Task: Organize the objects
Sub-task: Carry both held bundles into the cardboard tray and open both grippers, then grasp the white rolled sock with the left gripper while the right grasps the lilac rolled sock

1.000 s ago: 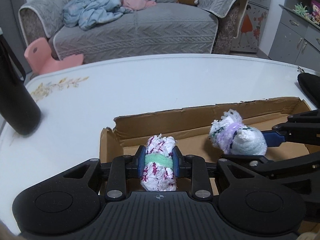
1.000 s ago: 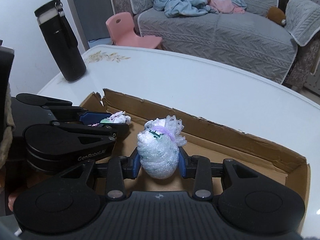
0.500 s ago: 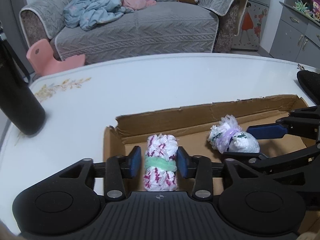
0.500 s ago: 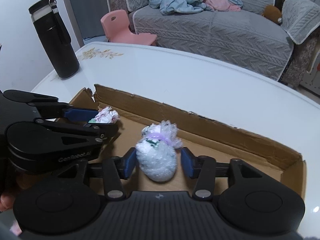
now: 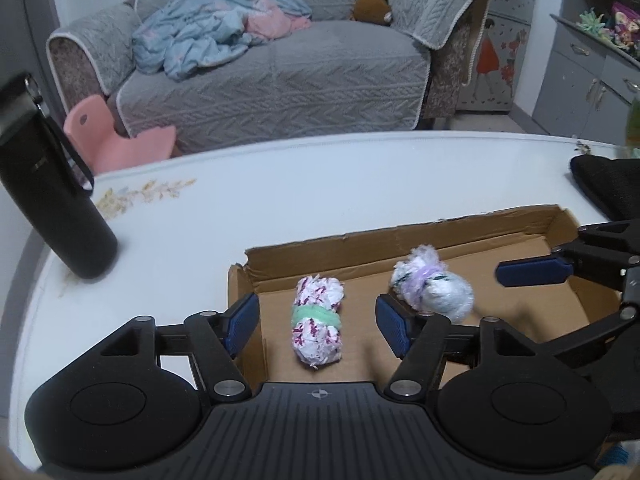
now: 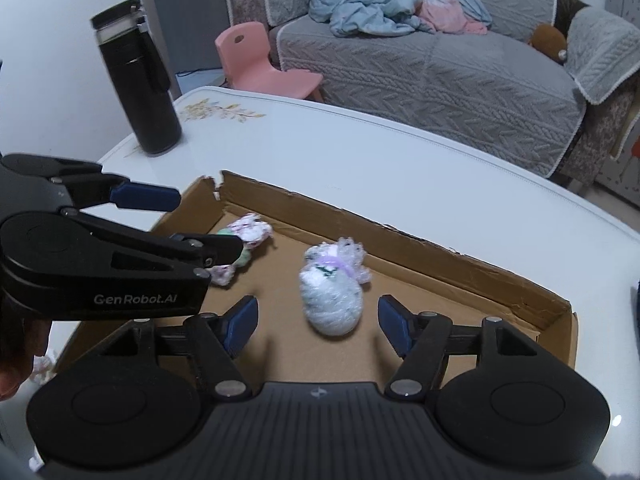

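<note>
Left wrist view. The left gripper [image 5: 318, 320] has its blue-padded jaws spread wide and released, grasping nothing. Between them, touching neither pad, lies the white bundle with red marks and a green band [image 5: 318, 326], resting on the floor of the shallow brown cardboard tray [image 5: 400, 242] near its 9 o'clock end. At 2 o'clock from this bundle, apart from it, lies the white fluffy bundle tied with a purple band [image 5: 434, 288], also on the tray floor. The right gripper [image 5: 560, 292] enters from 3 o'clock, one blue pad visible above the tray. The tray sits on the white glossy table [image 5: 320, 184]; a tall black flask with a strap [image 5: 52, 208] stands at 9 o'clock.

Right wrist view. The right gripper [image 6: 318, 322] is likewise released, jaws wide apart. The white fluffy bundle tied with a purple band [image 6: 332, 292] lies between and just ahead of the pads, clear of both. At 10 o'clock, the white bundle with red marks and a green band [image 6: 246, 240] is partly hidden behind the left gripper [image 6: 192, 224], which reaches in from 9 o'clock with its jaws parted. The tall black flask with a strap [image 6: 140, 88] stands at 11 o'clock on the white glossy table [image 6: 400, 168]
</note>
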A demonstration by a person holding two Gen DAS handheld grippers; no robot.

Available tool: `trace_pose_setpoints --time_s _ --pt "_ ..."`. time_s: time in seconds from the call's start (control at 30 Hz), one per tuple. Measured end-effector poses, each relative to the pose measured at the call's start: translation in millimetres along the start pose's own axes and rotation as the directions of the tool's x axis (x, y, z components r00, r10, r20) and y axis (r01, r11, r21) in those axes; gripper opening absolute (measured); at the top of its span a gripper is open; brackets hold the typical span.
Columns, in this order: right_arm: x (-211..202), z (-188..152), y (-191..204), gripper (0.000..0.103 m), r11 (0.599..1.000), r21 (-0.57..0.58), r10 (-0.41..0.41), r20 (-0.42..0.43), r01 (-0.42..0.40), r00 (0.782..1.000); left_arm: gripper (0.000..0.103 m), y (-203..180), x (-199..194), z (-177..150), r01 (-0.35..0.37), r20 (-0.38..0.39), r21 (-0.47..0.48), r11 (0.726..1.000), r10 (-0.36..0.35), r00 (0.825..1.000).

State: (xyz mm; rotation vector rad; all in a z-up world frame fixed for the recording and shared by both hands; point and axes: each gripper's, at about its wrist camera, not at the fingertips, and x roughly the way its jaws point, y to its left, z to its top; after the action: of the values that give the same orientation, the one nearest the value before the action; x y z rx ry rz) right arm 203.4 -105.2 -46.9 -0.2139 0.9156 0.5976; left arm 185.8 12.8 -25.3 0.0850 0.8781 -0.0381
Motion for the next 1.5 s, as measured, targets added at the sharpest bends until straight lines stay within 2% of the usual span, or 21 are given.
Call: trace_pose_setpoints --time_s 0.23,0.5,0.77,0.87,0.97,1.07,1.13,1.23,1.27,1.3,1.37,1.4,1.43,1.5 --pt "-24.7 -3.8 19.7 0.063 0.999 -0.045 -0.001 0.009 0.001 1.000 0.073 -1.5 -32.7 -7.1 0.003 0.018 0.009 1.000 -0.003 1.000" --pt "-47.3 -18.9 32.0 0.067 0.998 -0.058 0.010 0.032 -0.009 0.999 0.082 0.2 -64.5 -22.1 -0.001 0.038 0.031 1.000 0.000 0.999" --pt "-88.7 -46.7 38.9 0.071 0.998 -0.058 0.005 0.074 0.000 0.997 0.086 10.3 -105.5 -51.9 0.054 0.041 0.073 0.996 -0.057 0.998" --pt "-116.7 -69.2 34.3 0.079 0.999 -0.046 0.007 0.119 -0.001 0.993 0.091 26.4 -125.8 -71.7 0.099 0.051 0.077 0.992 -0.103 0.993" --pt "-149.1 -106.7 26.4 0.089 0.999 -0.021 -0.033 0.187 0.037 0.982 0.092 45.2 -143.9 -97.8 0.080 0.088 0.092 0.993 -0.088 0.992" --pt "-179.9 -156.0 15.8 0.101 0.994 0.029 -0.106 0.264 0.102 0.959 0.098 62.2 -156.6 -128.8 0.011 0.133 0.114 0.993 -0.026 0.991" --pt "-194.6 -194.4 9.7 0.102 0.988 0.070 -0.155 0.327 0.140 0.932 0.098 69.5 -161.7 -151.6 -0.040 0.175 0.145 0.989 0.014 0.984" --pt "-193.5 -236.8 4.9 0.102 0.977 0.100 -0.208 0.307 0.186 0.929 0.092 74.8 -158.3 -184.6 -0.138 0.233 0.210 0.968 0.088 0.968" --pt "-188.8 -247.1 5.2 0.102 0.973 0.115 -0.227 0.287 0.202 0.931 0.086 77.8 -155.1 -191.1 -0.133 0.221 0.221 0.966 0.083 0.972" --pt "-183.2 -254.0 6.3 0.102 0.968 0.131 -0.244 0.271 0.216 0.931 0.083 83.4 -152.3 -195.1 -0.096 0.202 0.216 0.972 0.052 0.978" --pt "-174.8 -261.5 8.2 0.102 0.965 0.163 -0.243 0.259 0.205 0.935 0.081 95.2 -145.9 -197.2 0.023 0.152 0.175 0.984 -0.050 0.987" --pt "-170.0 -262.8 10.1 0.102 0.964 0.179 -0.240 0.257 0.197 0.936 0.079 100.4 -144.4 -198.1 0.059 0.141 0.159 0.985 -0.082 0.987" --pt "-164.3 -262.3 13.1 0.102 0.965 0.181 -0.233 0.260 0.189 0.937 0.080 103.5 -143.8 -197.8 0.065 0.148 0.144 0.987 -0.086 0.985" --pt "-156.0 -260.9 19.2 0.102 0.965 0.182 -0.234 0.256 0.191 0.938 0.093 106.9 -143.5 -199.8 0.038 0.168 0.129 0.991 -0.060 0.984"
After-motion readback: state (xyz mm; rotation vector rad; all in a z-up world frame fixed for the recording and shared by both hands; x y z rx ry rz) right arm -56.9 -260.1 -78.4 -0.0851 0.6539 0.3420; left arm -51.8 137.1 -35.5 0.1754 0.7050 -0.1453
